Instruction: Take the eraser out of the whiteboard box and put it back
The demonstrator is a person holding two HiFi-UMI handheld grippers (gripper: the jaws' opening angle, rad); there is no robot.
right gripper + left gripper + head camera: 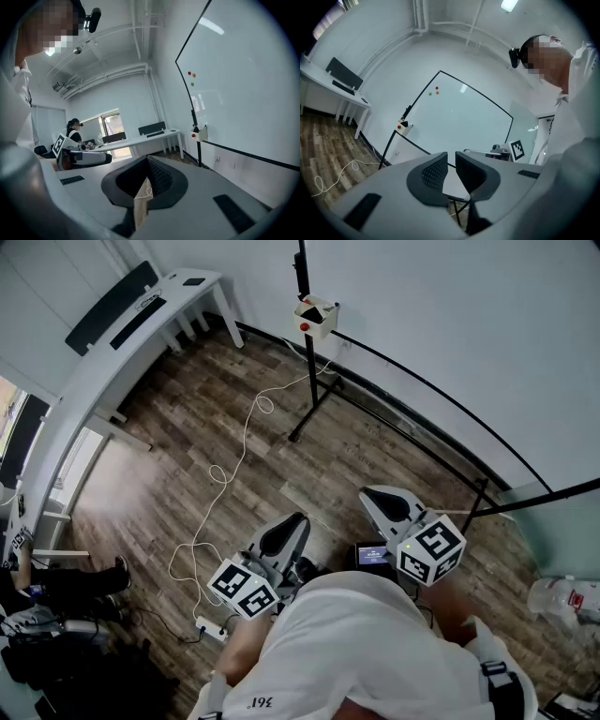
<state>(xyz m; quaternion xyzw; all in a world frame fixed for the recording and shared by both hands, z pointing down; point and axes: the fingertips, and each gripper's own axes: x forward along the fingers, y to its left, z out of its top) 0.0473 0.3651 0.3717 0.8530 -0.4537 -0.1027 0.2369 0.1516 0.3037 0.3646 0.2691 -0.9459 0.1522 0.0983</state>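
The whiteboard box (317, 319) is a small white tray with a red dot, fixed to the whiteboard's black stand. It also shows in the left gripper view as the box (403, 127) and in the right gripper view as the box (200, 134). Something dark lies in it; I cannot make out the eraser. Both grippers are held near the person's chest, well short of the box. My left gripper (286, 535) (451, 161) has its jaws a little apart with nothing between them. My right gripper (389, 505) (147, 161) is shut and empty.
The whiteboard (459, 117) carries small coloured magnets (436, 90). A white cable (225, 474) runs over the wooden floor to a power strip (211, 629). A long white desk (112, 362) stands on the left, where a person (37, 601) sits. A plastic bottle (562, 596) lies at the right.
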